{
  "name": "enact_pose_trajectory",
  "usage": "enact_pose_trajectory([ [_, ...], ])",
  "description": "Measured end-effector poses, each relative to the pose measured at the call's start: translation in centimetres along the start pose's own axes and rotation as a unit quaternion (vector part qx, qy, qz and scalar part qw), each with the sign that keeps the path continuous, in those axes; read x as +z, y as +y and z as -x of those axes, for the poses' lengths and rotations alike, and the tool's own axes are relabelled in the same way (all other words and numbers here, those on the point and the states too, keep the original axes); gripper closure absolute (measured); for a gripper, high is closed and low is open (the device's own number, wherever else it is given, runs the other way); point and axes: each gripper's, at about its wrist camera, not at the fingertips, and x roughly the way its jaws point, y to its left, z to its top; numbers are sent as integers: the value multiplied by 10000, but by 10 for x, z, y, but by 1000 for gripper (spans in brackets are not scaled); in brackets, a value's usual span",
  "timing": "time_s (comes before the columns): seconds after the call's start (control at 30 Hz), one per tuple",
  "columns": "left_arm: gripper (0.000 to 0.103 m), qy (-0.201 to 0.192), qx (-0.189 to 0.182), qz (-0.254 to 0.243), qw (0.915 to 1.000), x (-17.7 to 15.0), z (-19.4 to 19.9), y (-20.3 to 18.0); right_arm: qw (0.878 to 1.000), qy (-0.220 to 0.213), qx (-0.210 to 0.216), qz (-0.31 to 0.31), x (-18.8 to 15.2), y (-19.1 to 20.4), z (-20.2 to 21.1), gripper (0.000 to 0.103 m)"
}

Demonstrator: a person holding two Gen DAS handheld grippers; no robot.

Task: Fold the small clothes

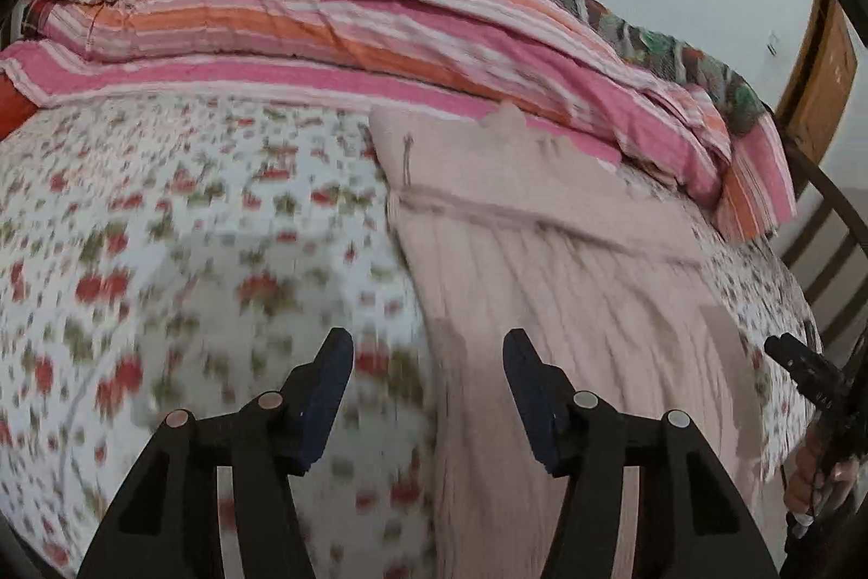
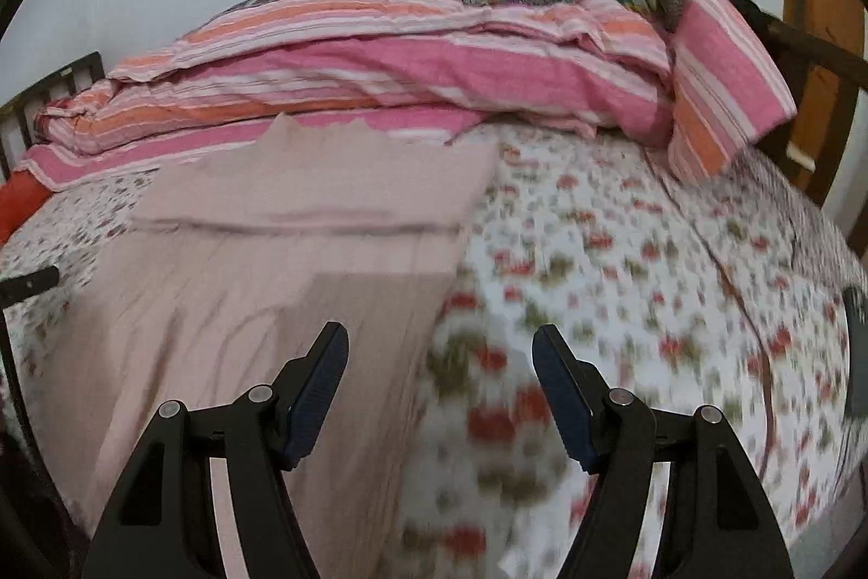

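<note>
A pale pink ribbed garment lies flat on the floral bedsheet, with a fold across its far part. My left gripper is open and empty, above the garment's left edge. In the right wrist view the same garment lies to the left. My right gripper is open and empty, above the garment's right edge and the sheet. The right gripper's tip also shows at the right edge of the left wrist view, held by a hand.
A rolled pink and orange striped quilt lies along the far side of the bed, also in the right wrist view. A dark bed frame and a wooden door stand at the right. A dark object lies at the sheet's right edge.
</note>
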Motion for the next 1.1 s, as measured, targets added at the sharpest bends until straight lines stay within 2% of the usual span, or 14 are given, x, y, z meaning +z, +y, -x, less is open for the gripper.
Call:
enact_pose_trajectory([
  [0.13, 51, 107, -105, 151, 9998, -34, 12, 5, 9998, -45, 65, -171, -32, -4, 26, 34],
  [0.27, 52, 117, -106, 130, 9998, -56, 18, 2, 9994, 122, 272, -185, -57, -1, 34, 34],
  [0.37, 52, 59, -63, 201, 9998, -65, 17, -1, 9991, 171, 335, -190, -71, 4, 35, 40],
  [0.47, 52, 53, 66, 106, 9999, -68, 11, -7, 9979, 296, 540, -191, -82, 11, 28, 41],
  [0.6, 53, 16, 65, -15, 10000, -65, 5, -13, 9977, 381, 491, -256, -89, 20, 10, 45],
  [0.67, 67, 10, -29, 163, 9999, -62, 1, -11, 9976, 357, 478, -344, -88, 22, 4, 48],
  [0.73, 87, 91, -125, 371, 9992, -60, -3, -9, 9977, 341, 472, -335, -87, 26, 0, 62],
  [0.77, 91, 132, -236, 471, 9985, -58, -6, -9, 9979, 329, 487, -289, -85, 28, 0, 69],
  [0.8, 94, 158, -315, 499, 9981, -57, -7, -10, 9976, 331, 558, -230, -84, 31, 0, 93],
  [0.87, 94, 6, -331, 390, 9987, -54, 1, -10, 9970, 293, 720, -58, -81, 35, 6, 96],
  [0.9, 94, -111, -411, 389, 9983, -54, 9, -6, 9975, 122, 687, -49, -79, 31, 13, 96],
  [0.97, 95, -139, -478, 469, 9977, -53, 17, 4, 9964, -135, 785, -288, -77, 14, 27, 99],
  [1.1, 94, 80, -385, 339, 9987, -60, 10, 5, 9963, 184, 594, -598, -80, -10, 16, 99],
])
